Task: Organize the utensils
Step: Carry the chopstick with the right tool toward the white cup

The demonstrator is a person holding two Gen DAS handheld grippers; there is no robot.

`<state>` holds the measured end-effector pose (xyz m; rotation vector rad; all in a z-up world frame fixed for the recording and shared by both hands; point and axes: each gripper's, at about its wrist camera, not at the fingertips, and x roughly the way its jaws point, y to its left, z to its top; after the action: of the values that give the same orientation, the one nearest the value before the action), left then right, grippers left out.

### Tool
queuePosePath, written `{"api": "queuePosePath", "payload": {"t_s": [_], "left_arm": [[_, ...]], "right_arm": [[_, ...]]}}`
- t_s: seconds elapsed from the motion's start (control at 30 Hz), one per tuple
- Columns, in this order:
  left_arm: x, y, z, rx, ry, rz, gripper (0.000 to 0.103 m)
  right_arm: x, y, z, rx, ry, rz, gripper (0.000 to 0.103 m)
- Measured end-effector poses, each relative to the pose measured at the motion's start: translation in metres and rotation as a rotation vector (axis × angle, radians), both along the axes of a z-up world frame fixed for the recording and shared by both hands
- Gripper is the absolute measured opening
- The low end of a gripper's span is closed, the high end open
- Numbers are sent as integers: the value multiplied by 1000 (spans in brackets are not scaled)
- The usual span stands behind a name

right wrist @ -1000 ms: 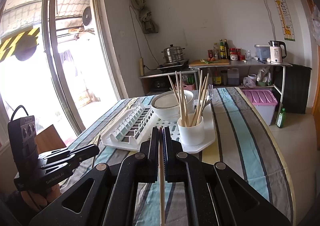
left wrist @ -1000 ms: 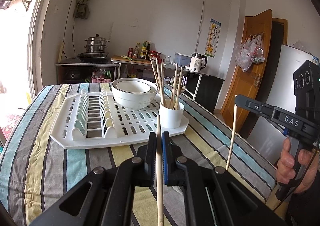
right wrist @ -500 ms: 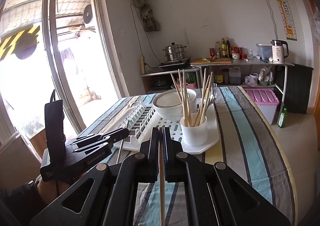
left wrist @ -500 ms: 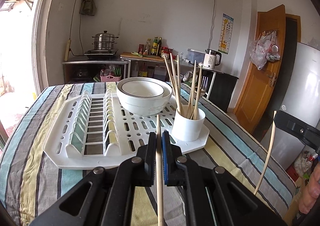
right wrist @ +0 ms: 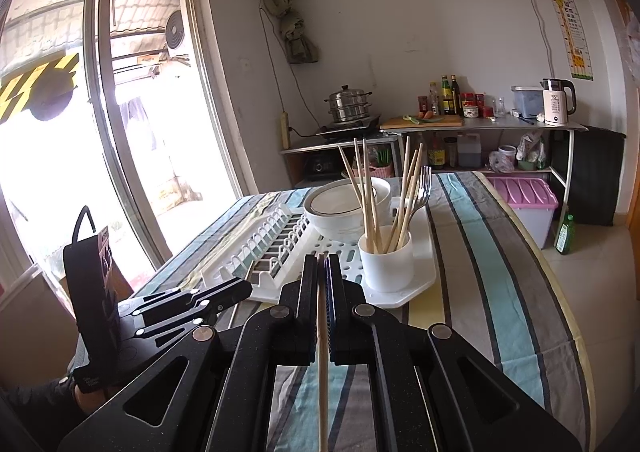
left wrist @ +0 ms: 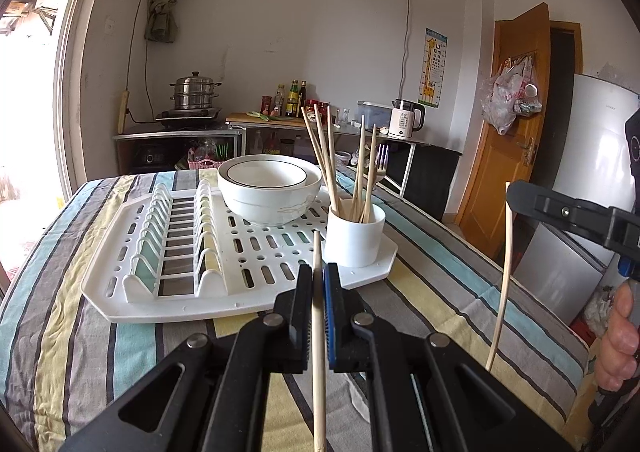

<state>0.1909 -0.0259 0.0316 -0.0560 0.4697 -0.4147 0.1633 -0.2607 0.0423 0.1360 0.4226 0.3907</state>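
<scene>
Left hand-held gripper (left wrist: 317, 284) shifted, chopstick (left wrist: 319, 352) clamped

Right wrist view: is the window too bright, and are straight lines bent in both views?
Right wrist view: the window is washed out white, and its frame bows. Left wrist view: the door curves near the edge; the white cup stays sharp.

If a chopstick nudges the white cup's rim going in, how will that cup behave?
The white cup looks tall and narrow, with long chopsticks leaning outward, so it probably tips easily. On the smooth plastic drying tray it may slide.
</scene>
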Motion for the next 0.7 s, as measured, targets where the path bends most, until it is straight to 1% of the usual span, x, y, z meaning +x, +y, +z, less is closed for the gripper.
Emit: {"api": "queuePosePath", "payload": {"t_s": [0.1,0.3,0.53,0.7], "left_arm": [[-3,3,6,-4,6,1,6],[-9,15,23,-49,12,-17,6],[-23,23,34,-53,7,-28,6],[-25,26,35,-47,14,-25,6]], "right_arm": [[-1,1,1,-4,0,2,3],[-2,1,1,-4,0,3,3],[-2,2,1,-4,-1,3,3],[-2,2,2,-1,0,4,3]]}}
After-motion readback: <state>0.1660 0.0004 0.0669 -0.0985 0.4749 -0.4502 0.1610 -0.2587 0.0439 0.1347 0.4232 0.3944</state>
